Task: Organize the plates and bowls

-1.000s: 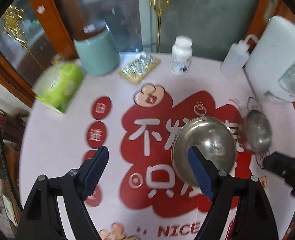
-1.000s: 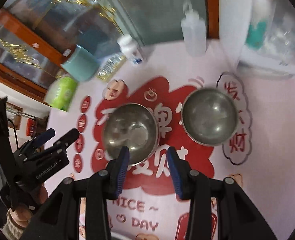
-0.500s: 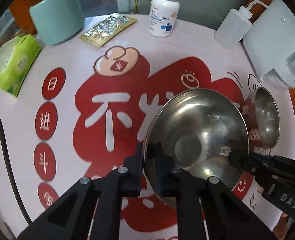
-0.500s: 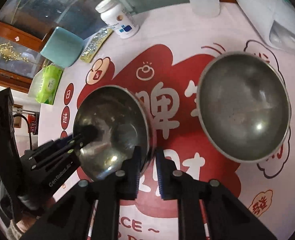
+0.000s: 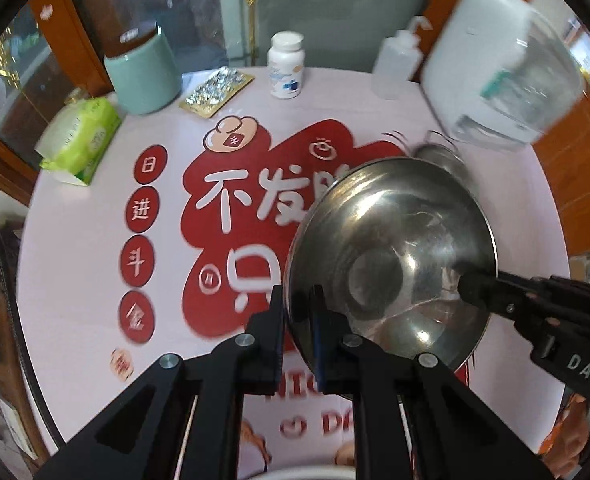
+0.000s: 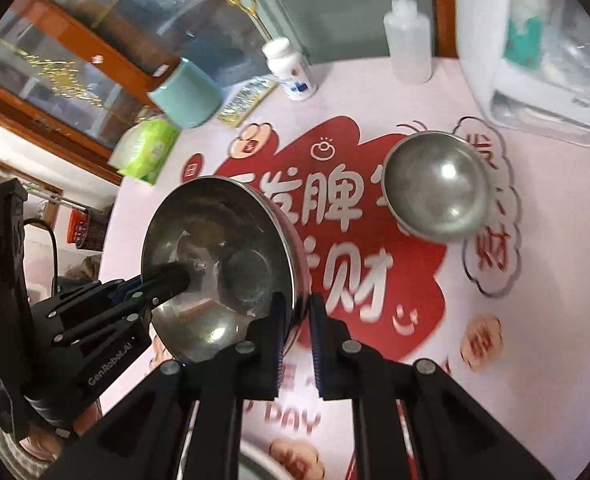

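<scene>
A large steel bowl (image 5: 391, 264) is held above the round table by both grippers. My left gripper (image 5: 297, 322) is shut on its left rim. My right gripper (image 6: 297, 322) is shut on its right rim; the bowl also shows in the right wrist view (image 6: 219, 264). Each gripper shows in the other's view, the right one (image 5: 471, 284) and the left one (image 6: 175, 280). A second, smaller steel bowl (image 6: 439, 188) sits on the tablecloth at the right; in the left wrist view only its rim (image 5: 439, 154) peeks out behind the held bowl.
At the table's far edge stand a teal cup (image 5: 143, 76), a green tissue pack (image 5: 79, 140), a foil pill sheet (image 5: 215, 92), a white pill bottle (image 5: 287, 66), a squeeze bottle (image 5: 395, 64) and a white appliance (image 5: 495, 64). A white rim (image 6: 259, 460) shows at the near edge.
Both grippers closed on opposite rims of the large bowl and lifted it off the table; the table now looks farther away in both views.
</scene>
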Demonstrator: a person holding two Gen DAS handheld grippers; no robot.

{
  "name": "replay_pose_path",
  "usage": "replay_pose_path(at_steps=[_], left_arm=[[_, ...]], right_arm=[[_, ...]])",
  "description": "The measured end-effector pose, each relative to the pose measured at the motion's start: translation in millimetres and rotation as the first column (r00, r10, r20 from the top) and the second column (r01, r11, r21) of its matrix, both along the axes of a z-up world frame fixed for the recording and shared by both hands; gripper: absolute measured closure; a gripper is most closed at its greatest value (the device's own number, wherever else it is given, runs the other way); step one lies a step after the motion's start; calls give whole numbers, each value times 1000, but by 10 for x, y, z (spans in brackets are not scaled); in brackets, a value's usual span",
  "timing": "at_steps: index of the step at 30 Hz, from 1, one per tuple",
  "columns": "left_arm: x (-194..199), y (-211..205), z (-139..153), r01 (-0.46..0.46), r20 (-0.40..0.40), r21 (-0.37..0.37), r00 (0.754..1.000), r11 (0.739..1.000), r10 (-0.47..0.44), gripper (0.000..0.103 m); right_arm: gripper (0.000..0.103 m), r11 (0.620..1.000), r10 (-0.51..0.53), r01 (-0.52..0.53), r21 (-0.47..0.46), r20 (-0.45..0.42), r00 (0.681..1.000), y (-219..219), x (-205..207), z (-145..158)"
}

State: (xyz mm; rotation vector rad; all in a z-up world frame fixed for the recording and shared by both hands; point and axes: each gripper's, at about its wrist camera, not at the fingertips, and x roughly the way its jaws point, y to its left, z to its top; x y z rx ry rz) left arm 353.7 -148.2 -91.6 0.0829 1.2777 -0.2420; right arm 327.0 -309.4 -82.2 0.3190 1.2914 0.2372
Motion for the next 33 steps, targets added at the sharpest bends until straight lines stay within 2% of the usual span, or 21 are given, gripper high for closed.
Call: replay_pose_path(at_steps=[6,10,16,20,27,33], left_arm=[[-801,-216,456,69,33,34,997,997,-70,92],[-1304,-389,566,116,38,52,992,992,-118,92],[-1928,-690,489,208,29,71,977,976,-211,92],[-2249,-877,400,244,4,86,969,966,-245,91],[-2768,-1111,186,299,-21,52,954,953,-298,85],[-3088,-1267,-24,330,-31,22,944,944,-329,85]], right_arm=[[91,1000,-17,18,-26,39,999,-106,-780,486],[91,998,-34,36,-46,43,999,-233,-1317,565],[90,995,-89,88,-51,-10,996,-480,-2024,437],[90,990,-131,131,-57,-4,991,-622,-2379,424],[90,979,-201,201,-40,6,980,-879,-2913,346],[90,976,-213,212,-52,-5,977,-1010,-3166,166]])
